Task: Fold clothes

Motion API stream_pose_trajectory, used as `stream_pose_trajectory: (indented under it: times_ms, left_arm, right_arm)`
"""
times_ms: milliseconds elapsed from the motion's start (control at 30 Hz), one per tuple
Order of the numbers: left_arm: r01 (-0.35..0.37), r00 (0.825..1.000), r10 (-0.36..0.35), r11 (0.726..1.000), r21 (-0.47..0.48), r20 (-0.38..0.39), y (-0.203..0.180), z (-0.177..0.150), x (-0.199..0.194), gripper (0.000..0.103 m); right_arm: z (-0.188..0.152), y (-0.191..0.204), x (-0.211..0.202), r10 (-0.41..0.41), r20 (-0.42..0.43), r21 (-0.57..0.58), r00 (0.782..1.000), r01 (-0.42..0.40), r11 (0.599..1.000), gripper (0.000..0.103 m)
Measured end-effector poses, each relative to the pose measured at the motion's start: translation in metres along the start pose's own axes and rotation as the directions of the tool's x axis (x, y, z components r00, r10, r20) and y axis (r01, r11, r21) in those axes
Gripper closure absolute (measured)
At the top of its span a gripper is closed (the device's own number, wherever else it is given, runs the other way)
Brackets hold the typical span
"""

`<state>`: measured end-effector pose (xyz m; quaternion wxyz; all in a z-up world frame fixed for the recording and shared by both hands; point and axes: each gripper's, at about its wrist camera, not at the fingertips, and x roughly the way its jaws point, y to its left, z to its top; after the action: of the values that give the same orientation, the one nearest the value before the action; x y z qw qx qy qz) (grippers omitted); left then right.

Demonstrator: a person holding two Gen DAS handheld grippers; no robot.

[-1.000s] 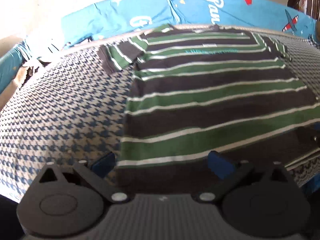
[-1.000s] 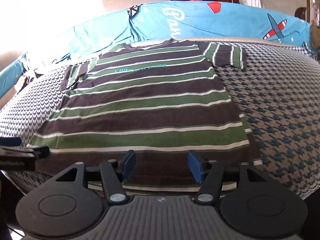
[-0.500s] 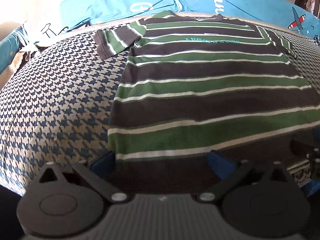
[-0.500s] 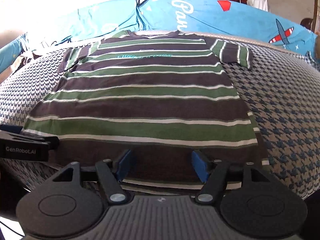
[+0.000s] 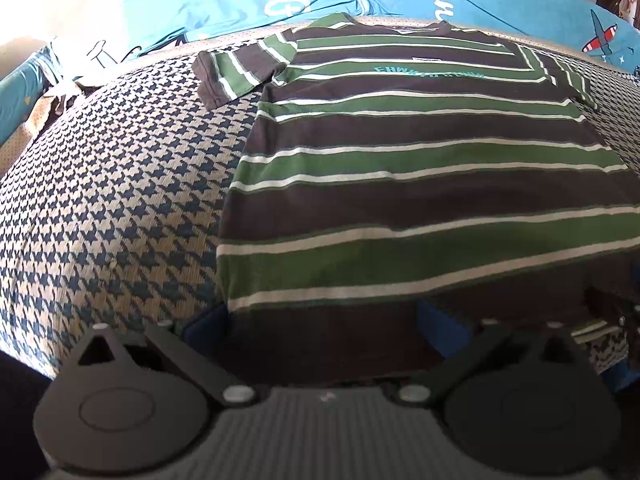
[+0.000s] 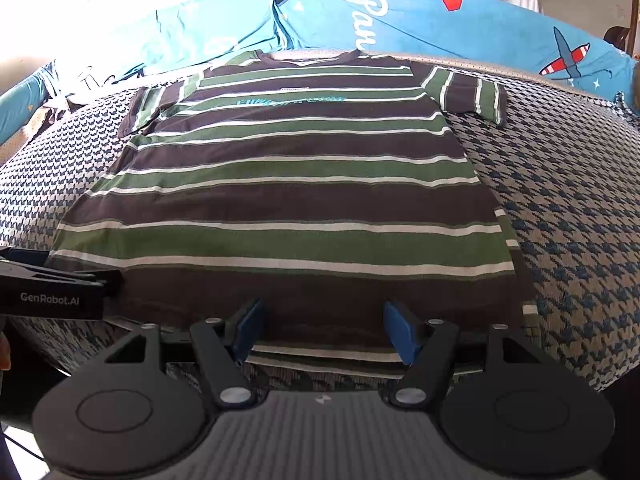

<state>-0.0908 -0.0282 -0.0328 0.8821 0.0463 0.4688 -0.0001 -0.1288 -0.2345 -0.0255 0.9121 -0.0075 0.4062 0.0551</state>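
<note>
The striped T-shirt point(image 6: 288, 192) lies flat and face up on the bed point(image 6: 580, 208), collar toward the far side and bottom hem toward the cameras, both short sleeves spread out to the sides. No fold shows in it yet, so the task appears to be at its very start: the approach to the hem.

The left claw point(image 5: 320, 320) hangs low over the shirt's bottom left corner, its blue pads set wide apart with dark hem fabric between them but not pinched. The right claw point(image 6: 324, 328) sits at the hem nearer the middle and right, its jaws likewise apart, with the edge of the cloth lying between the pads. Neither holds anything. The left tool also shows at the left edge of the right wrist view, level with the hem.

The likely next move is to close each claw on the hem edge, taking both layers, then lift and carry the bottom toward the collar. That calls for a matched grip at similar heights so the stripes stay aligned and the cloth does not bunch.

The bed carries a blue-and-cream houndstooth cover. Beyond the collar lies a bright blue blanket point(image 6: 420, 20) printed with white script, a red shape and a small aeroplane. Strong light washes out the upper left; dark furniture stands behind.
</note>
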Motion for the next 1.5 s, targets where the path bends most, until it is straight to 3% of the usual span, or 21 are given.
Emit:
stream_pose_trajectory:
  times_ms: [367, 533, 700, 1000, 1500]
  left_arm:
    - [-0.012, 0.998, 0.010, 1.000, -0.022, -0.066, -0.001, 0.001, -0.004, 0.000]
    - [-0.020, 0.999, 0.019, 1.000, -0.017, -0.048, -0.007, -0.002, -0.011, 0.000]
    - [0.022, 1.000, -0.022, 1.000, -0.005, -0.016, -0.020, 0.006, -0.020, 0.000]
    - [0.081, 0.996, -0.080, 0.996, 0.027, -0.025, -0.039, 0.038, -0.006, 0.000]
    - [0.071, 0.997, -0.071, 0.996, 0.046, -0.001, -0.040, 0.118, 0.027, 0.000]
  right_arm:
    - [0.000, -0.004, -0.004, 0.029, -0.025, 0.040, 0.999, -0.028, 0.999, 0.036]
    - [-0.001, -0.010, -0.011, 0.066, -0.027, 0.101, 0.997, -0.063, 0.993, 0.036]
    - [0.005, -0.016, -0.019, 0.083, 0.013, 0.142, 0.996, -0.084, 0.986, 0.036]
    - [0.037, -0.037, -0.011, 0.078, 0.042, 0.151, 0.996, -0.084, 0.985, 0.036]
    - [0.117, -0.102, 0.034, 0.061, 0.091, 0.252, 0.994, -0.082, 0.964, 0.036]
